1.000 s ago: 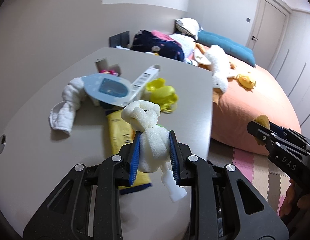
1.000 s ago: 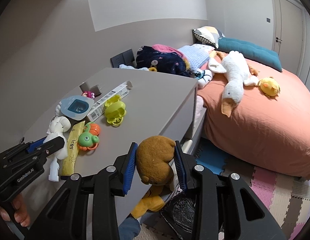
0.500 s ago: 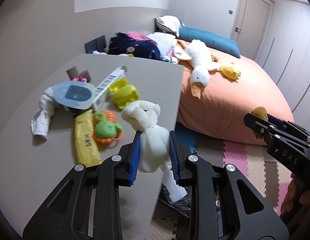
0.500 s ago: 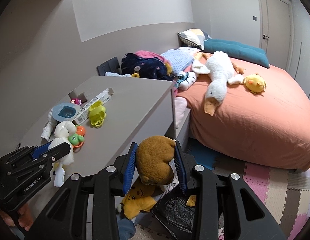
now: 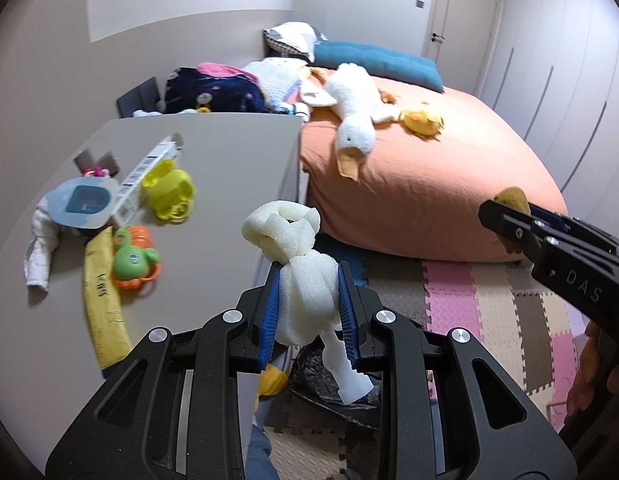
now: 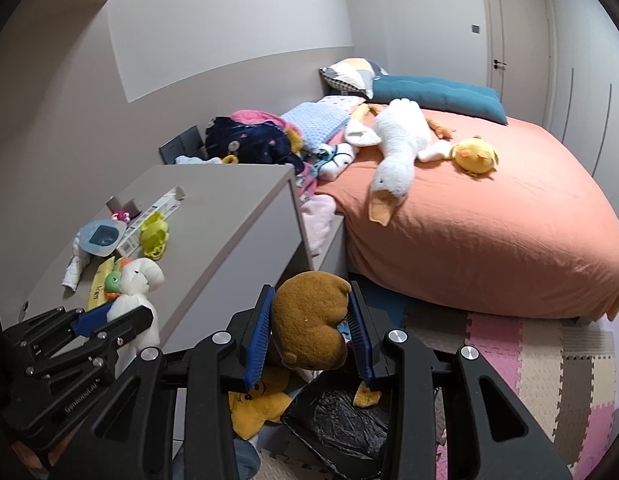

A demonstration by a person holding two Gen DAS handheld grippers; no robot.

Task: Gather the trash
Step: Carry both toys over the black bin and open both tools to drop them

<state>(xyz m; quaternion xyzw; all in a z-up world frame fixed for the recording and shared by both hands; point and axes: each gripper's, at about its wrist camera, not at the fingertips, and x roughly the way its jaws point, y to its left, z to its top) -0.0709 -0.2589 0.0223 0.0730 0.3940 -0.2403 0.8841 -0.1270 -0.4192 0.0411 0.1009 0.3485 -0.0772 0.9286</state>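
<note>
My left gripper is shut on a knotted white foam wrap and holds it in the air past the desk's right edge, above a black trash bag on the floor. The foam also shows in the right wrist view. My right gripper is shut on a brown plush piece and hangs over the same black bag. In the left wrist view the right gripper is at the right, in front of the bed.
The grey desk holds a yellow packet, a green-orange toy, a yellow toy, a white box, a blue-lidded tray and a white cloth. An orange bed carries plush toys. A yellow plush lies beside the bag.
My left gripper has carried the foam wrap from above the desk rightward, past its edge and over the bag. My right gripper has drawn back slightly with the brown plush.
</note>
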